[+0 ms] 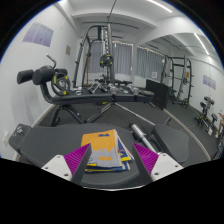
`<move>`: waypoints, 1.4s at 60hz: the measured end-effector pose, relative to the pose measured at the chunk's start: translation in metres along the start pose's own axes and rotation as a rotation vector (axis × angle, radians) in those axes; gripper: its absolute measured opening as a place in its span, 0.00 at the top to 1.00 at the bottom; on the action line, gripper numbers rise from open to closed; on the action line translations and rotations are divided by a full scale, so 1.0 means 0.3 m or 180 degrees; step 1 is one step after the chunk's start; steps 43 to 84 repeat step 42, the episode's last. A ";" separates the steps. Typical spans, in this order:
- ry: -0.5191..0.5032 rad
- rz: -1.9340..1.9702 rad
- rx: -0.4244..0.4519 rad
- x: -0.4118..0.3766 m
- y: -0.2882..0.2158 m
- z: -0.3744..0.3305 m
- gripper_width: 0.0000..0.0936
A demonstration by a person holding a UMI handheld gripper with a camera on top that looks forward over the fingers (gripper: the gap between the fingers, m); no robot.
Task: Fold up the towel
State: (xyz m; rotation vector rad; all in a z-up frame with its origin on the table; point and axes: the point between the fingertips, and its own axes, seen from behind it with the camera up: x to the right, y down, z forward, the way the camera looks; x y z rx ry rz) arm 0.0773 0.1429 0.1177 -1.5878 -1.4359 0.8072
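Observation:
The towel (105, 152) is a folded bundle with orange, grey and blue patterns, its layered edges showing on its right side. It sits between the fingers of my gripper (110, 160), just above the dark table top (60, 140). The left pink pad (77, 158) and the right pink pad (147, 158) both touch the bundle's sides with no gap showing. The gripper is shut on the towel. The bundle reaches back toward the gripper's body and its near end is hidden there.
The dark table runs ahead and to both sides. A grey bar-shaped object (152, 130) lies on the table ahead to the right. Beyond are a weight bench (55, 85), a cable machine (98, 55) and a rack (178, 80).

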 end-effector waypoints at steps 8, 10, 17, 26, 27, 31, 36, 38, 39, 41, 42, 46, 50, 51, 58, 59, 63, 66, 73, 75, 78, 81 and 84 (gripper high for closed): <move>-0.0058 0.0149 0.0015 -0.033 -0.020 -0.315 0.08; -0.0061 0.0209 0.0015 -0.043 -0.017 -0.383 0.08; -0.0048 0.0253 0.0089 -0.079 -0.003 -0.584 0.08; -0.0056 0.0108 0.0172 -0.134 0.016 -0.733 0.09; -0.0068 0.0101 0.0171 -0.144 0.019 -0.744 0.09; -0.0137 0.0113 0.0169 -0.180 0.026 -0.775 0.09; -0.0139 0.0065 0.0157 -0.204 0.028 -0.801 0.09; -0.0126 0.0052 0.0166 -0.210 0.024 -0.810 0.09; -0.0125 0.0052 0.0164 -0.214 0.024 -0.816 0.09; -0.0151 0.0060 0.0157 -0.230 0.021 -0.825 0.09; -0.0181 0.0073 0.0166 -0.242 0.030 -0.819 0.09; -0.0181 0.0073 0.0166 -0.242 0.030 -0.819 0.09; -0.0181 0.0073 0.0166 -0.242 0.030 -0.819 0.09; -0.0181 0.0073 0.0166 -0.242 0.030 -0.819 0.09; -0.0181 0.0073 0.0166 -0.242 0.030 -0.819 0.09; -0.0181 0.0073 0.0166 -0.242 0.030 -0.819 0.09; -0.0181 0.0073 0.0166 -0.242 0.030 -0.819 0.09; -0.0181 0.0073 0.0166 -0.242 0.030 -0.819 0.09; -0.0181 0.0073 0.0166 -0.242 0.030 -0.819 0.09; -0.0181 0.0073 0.0166 -0.242 0.030 -0.819 0.09; -0.0181 0.0073 0.0166 -0.242 0.030 -0.819 0.09; -0.0181 0.0073 0.0166 -0.242 0.030 -0.819 0.09; -0.0181 0.0073 0.0166 -0.242 0.030 -0.819 0.09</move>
